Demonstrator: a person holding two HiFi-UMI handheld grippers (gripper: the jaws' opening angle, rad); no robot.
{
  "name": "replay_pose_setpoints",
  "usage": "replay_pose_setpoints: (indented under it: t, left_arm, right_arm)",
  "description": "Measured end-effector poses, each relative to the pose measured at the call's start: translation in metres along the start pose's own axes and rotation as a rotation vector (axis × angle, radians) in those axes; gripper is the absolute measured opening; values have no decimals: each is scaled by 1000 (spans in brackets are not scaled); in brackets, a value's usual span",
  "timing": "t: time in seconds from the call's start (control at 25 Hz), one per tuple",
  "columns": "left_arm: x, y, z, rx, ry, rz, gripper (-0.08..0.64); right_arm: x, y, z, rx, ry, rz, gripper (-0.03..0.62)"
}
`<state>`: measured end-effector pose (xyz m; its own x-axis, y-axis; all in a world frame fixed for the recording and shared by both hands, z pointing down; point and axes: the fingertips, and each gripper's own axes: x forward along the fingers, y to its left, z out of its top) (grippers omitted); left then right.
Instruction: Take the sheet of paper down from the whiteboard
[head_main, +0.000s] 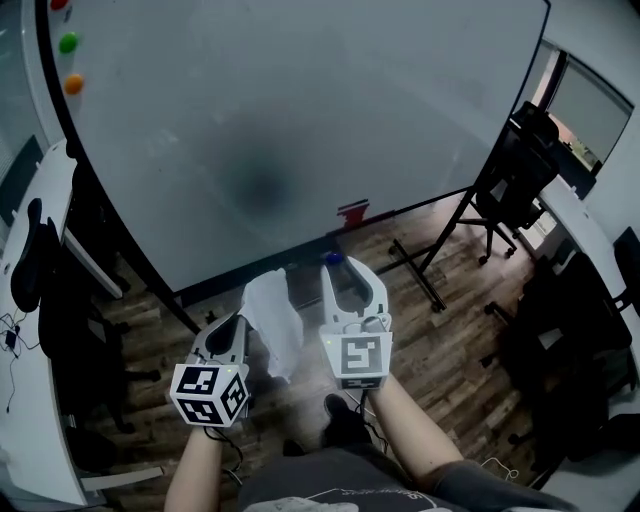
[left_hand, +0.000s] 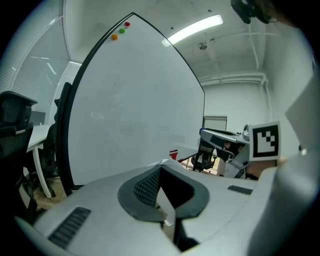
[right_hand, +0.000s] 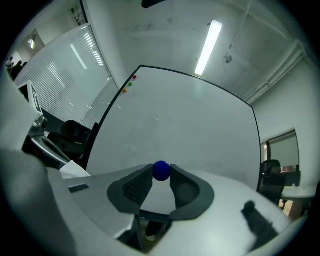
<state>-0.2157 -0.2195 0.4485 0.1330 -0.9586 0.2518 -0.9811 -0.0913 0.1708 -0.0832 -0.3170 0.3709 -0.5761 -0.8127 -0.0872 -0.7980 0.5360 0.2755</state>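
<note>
**Paper is off the whiteboard (head_main: 300, 120), held low on the left.**
The left gripper (head_main: 236, 326) has its fingers (left_hand: 142, 187) squeezed together on the crumpled sheet of paper (head_main: 272, 320). The right gripper (head_main: 346, 268) pinches a blue magnet (right_hand: 161, 170) with just the tips of its fingers (right_hand: 131, 187). The round magnet could pop out and roll across the floor (head_main: 450, 340). The thin paper could slip out, or tear if it gets tugged.

The whiteboard (head_main: 300, 120) fills the head view from 10 to 2 o'clock, with three magnets (head_main: 68, 43) at its 11 o'clock corner. At 7 o'clock the left gripper (head_main: 240, 320) pinches the sheet of paper (head_main: 272, 320), which hangs between the two grippers. The right gripper (head_main: 340, 266), at 6 o'clock, has a small ball (head_main: 333, 259), perhaps a magnet, clamped between its jaw tips. A chair (head_main: 515, 170) stands at 3 o'clock and a desk (head_main: 30, 330) at 9.
</note>
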Motion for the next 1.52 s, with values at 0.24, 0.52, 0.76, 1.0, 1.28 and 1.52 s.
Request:
replay_pose_setpoints:
  t: [0.24,0.52,0.76,1.0,1.28,1.52]
  left_arm:
    - [-17,-12,-12,22,8,-58,12]
    - [-27,-30,-19,13,1,-74,12]
    - [-28,-55,-18,25,-9,-67,12]
    - [-43,-95,-26,23,-6,-23,12]
    - [-65,-154,-37,30,-19,19,12]
    - [-88,-201,-45,30,-37,49,12]
  right_arm:
    - [-35,11,-6,1,42,-37,112]
    - [-61,6,-3,11,28,-49,112]
    - [-85,-9,-11,20,43,-36,112]
    - [-120,-32,-6,38,22,-16,112]
    - [-178,-52,-15,41,18,40,112]
    - [-227,-73,-20,46,22,65,112]
